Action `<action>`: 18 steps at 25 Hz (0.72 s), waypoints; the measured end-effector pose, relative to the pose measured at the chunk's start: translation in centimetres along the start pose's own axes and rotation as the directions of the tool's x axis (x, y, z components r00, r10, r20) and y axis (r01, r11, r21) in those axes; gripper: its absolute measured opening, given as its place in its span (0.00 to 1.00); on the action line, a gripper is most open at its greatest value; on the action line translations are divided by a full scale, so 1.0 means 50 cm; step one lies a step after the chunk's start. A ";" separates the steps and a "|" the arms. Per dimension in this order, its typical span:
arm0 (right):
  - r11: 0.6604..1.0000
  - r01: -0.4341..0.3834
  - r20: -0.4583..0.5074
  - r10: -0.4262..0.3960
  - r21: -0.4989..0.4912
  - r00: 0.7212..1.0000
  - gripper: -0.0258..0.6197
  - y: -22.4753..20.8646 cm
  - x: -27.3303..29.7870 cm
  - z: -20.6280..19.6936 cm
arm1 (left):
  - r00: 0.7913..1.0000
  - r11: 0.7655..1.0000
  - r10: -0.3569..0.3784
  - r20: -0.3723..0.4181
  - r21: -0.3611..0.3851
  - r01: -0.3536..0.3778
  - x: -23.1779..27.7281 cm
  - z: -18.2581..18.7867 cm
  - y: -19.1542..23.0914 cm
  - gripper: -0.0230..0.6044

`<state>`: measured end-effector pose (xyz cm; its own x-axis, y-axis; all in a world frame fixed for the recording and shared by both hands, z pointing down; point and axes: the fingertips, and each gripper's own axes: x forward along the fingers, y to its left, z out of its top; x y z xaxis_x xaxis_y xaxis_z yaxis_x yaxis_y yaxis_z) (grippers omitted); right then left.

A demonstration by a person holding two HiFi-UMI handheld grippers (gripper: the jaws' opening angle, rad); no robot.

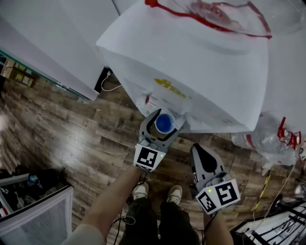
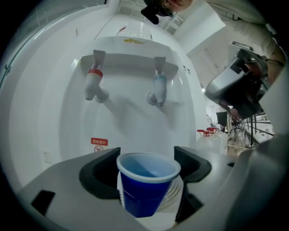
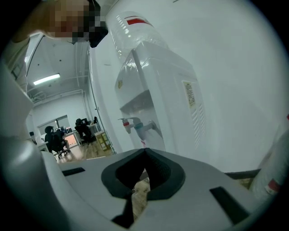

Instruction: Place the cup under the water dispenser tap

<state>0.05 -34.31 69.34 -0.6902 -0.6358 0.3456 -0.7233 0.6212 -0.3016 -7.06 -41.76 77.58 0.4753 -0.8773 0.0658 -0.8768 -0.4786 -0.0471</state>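
My left gripper [image 1: 164, 120] is shut on a blue plastic cup [image 1: 164, 123], upright and empty, just in front of the white water dispenser [image 1: 201, 72]. In the left gripper view the cup [image 2: 146, 187] sits between the dark pads, below and in front of the red tap [image 2: 95, 83] and the blue tap [image 2: 158, 90]. A white drip grille [image 2: 175, 194] shows right behind the cup. My right gripper [image 1: 197, 149] hangs to the right, shut with nothing in it. In its own view its tips [image 3: 144, 151] meet and both taps [image 3: 135, 124] show from the side.
A water bottle [image 1: 224, 14] tops the dispenser. Clear plastic jugs [image 1: 270, 139] lie on the wood floor to the right. A white cabinet [image 1: 48, 43] stands left, with a black plug and cable [image 1: 103, 79]. A wire basket [image 1: 33, 215] is at lower left. People sit at desks [image 3: 56, 137] far off.
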 end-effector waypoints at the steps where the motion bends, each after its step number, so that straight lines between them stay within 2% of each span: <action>1: 1.000 -0.002 0.001 0.002 0.005 1.000 0.05 -0.004 0.000 -0.005 | 1.000 1.000 0.006 0.002 0.007 -0.006 0.005 -0.006 0.000 0.63; 5: 1.000 0.001 -0.017 0.000 0.010 1.000 0.05 -0.016 -0.003 -0.025 | 0.998 0.998 0.060 0.032 -0.011 -0.060 0.019 -0.015 0.003 0.63; 12: 1.000 0.011 -0.044 -0.011 0.008 0.999 0.05 -0.033 -0.010 -0.046 | 0.998 0.996 0.063 -0.011 -0.060 -0.064 0.041 -0.048 -0.006 0.64; 14: 1.000 0.020 -0.043 -0.019 0.017 0.999 0.05 -0.036 -0.010 -0.048 | 0.998 0.996 0.056 -0.043 -0.074 -0.059 0.040 -0.059 -0.007 0.68; 18: 0.999 0.031 -0.049 -0.030 0.011 0.998 0.05 -0.039 -0.011 -0.044 | 0.996 0.998 0.019 -0.086 -0.051 -0.024 0.029 -0.071 -0.016 0.76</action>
<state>1.88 -34.15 71.69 -0.6662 -0.6311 0.3973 -0.7442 0.5966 -0.3003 -5.94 -42.55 81.25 0.4502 -0.8802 0.1503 -0.8904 -0.4552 0.0018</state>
